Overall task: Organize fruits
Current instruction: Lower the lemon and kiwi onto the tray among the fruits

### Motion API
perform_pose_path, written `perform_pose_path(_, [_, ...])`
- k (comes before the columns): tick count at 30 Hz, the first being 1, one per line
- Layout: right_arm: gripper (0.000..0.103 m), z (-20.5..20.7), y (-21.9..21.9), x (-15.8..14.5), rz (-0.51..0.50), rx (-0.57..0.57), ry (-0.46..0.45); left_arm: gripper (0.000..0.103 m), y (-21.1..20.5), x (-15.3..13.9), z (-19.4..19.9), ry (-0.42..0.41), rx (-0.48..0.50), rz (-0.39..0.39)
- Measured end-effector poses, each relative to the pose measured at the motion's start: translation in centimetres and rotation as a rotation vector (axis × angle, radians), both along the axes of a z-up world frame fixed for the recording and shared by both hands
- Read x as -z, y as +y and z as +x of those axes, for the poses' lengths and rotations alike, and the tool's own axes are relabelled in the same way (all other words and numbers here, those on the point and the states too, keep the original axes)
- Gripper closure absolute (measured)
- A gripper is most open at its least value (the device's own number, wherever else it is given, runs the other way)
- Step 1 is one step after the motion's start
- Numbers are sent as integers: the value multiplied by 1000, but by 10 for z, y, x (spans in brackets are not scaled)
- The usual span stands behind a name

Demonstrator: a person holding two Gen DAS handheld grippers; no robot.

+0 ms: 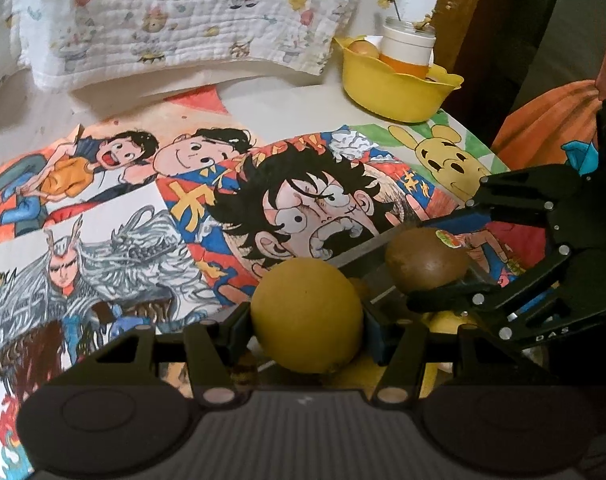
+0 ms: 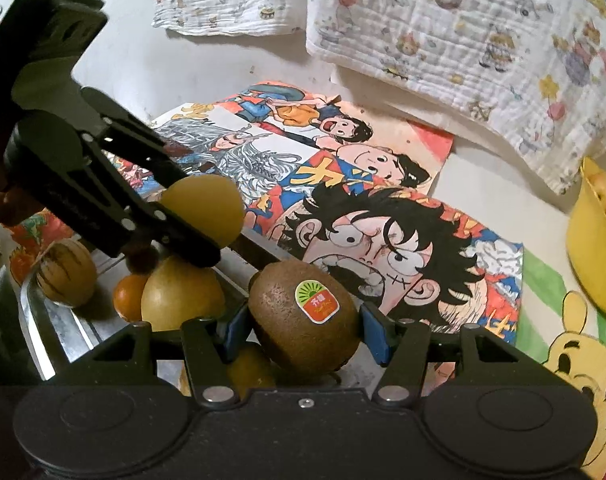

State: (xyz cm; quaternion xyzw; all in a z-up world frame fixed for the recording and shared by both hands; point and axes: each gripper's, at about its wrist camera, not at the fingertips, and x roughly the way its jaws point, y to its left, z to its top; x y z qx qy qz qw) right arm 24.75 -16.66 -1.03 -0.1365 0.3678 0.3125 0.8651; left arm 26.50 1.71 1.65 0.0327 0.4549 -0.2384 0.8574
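Two fruits are held, one in each tool. The left tool is clamped on a round yellow fruit, its blue pads pressing the fruit's sides, low at centre in the left wrist view. The right tool is clamped the same way on a brown kiwi that bears a green and orange sticker facing the camera.

In the left wrist view the kiwi sits at about two o'clock from the yellow fruit, just beside it. In the right wrist view the yellow fruit hangs at about ten o'clock from the kiwi.

Below both tools lies a metal tray holding more fruit: a large yellow one, a small orange one touching it, and a striped tan one at about nine o'clock, apart from those two.

The worktop is covered with coloured cartoon drawings. A yellow bowl stands at about one o'clock, well apart from the tools, with a white-lidded jar and a pale round fruit in it. A printed quilted cloth lies along the far edge at twelve o'clock.
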Motion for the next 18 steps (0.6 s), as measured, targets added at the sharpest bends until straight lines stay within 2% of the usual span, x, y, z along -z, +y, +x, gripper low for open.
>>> perform_pose_path(9, [43,7,-2,-1,29,33,72,42,6,-2,-3,55,-39,-38])
perform_pose_path(15, [43,14,-5,2,47,70,122,42,14,2,5,127,-85,-87])
perform_pose_path(18, [43,19,-7,4,58,90,151,42,12,2,8,135,-90,-81])
